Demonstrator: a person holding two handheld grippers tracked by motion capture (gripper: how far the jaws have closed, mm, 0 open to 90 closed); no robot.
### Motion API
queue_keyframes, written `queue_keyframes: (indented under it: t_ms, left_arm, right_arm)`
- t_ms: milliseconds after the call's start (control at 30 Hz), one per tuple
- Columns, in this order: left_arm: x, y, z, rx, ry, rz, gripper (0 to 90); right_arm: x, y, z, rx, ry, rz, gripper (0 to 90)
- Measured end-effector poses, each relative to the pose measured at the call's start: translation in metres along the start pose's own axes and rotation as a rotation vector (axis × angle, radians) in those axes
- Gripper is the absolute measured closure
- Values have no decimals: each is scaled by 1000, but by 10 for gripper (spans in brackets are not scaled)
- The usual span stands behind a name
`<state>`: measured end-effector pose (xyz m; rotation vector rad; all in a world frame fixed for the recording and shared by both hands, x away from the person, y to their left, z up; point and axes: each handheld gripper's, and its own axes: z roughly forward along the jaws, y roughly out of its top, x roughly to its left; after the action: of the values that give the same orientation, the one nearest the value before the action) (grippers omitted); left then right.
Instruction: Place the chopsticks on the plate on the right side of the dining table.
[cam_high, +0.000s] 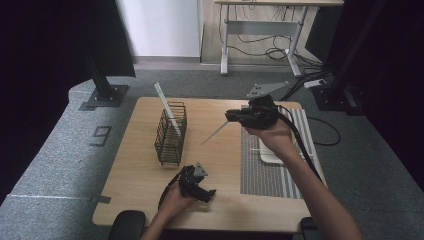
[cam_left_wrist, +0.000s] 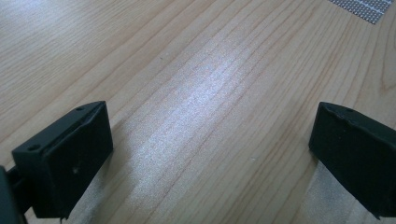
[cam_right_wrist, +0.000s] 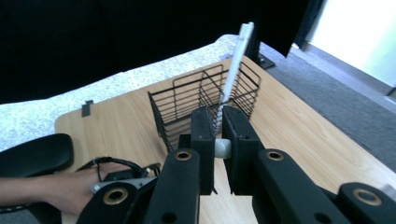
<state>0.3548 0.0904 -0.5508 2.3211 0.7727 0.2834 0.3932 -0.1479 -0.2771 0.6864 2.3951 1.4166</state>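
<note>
wooden table (cam_high: 220, 200) on grey carpet, floor mark reads "9" (cam_high: 101, 135). my right gripper (cam_high: 231, 117) is clamped on a thin white stick (cam_high: 215, 133), its held end hidden between the jaws. ahead of it, a black wire basket (cam_high: 171, 134) holds another white stick (cam_high: 166, 107). my left gripper (cam_high: 212, 193) gapes wide, empty, over bare wood. ribbed mat (cam_high: 272, 170) partly covered by my forearm.

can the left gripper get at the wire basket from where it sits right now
Probably yes. The left gripper rests open on the bare table just in front of the wire basket, with nothing lying between them. The right gripper, shut on a white stick, is off to the side.
</note>
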Motion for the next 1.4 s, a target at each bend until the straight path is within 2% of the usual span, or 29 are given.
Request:
queue_keyframes:
  t_ms: [267,533,700,900,1100,1400]
  left_arm:
    - [0,0,0,-1,-3,3,0]
    - [2,5,-2,40,-25,31,10]
    - [1,13,-8,-8,-30,25,95]
    - [6,21,-18,-55,-29,15,143]
    - [9,34,-26,-85,-19,48,182]
    - [9,58,-35,-139,-47,84,300]
  right_arm:
    - [-7,-12,-13,13,-30,6,824]
    - [-11,-23,-23,22,-41,19,824]
    - [-12,-29,-28,29,-45,23,824]
    - [-10,-35,-25,37,-35,29,824]
    - [-5,-38,-17,50,-14,26,824]
    - [3,-39,-7,71,9,18,824]
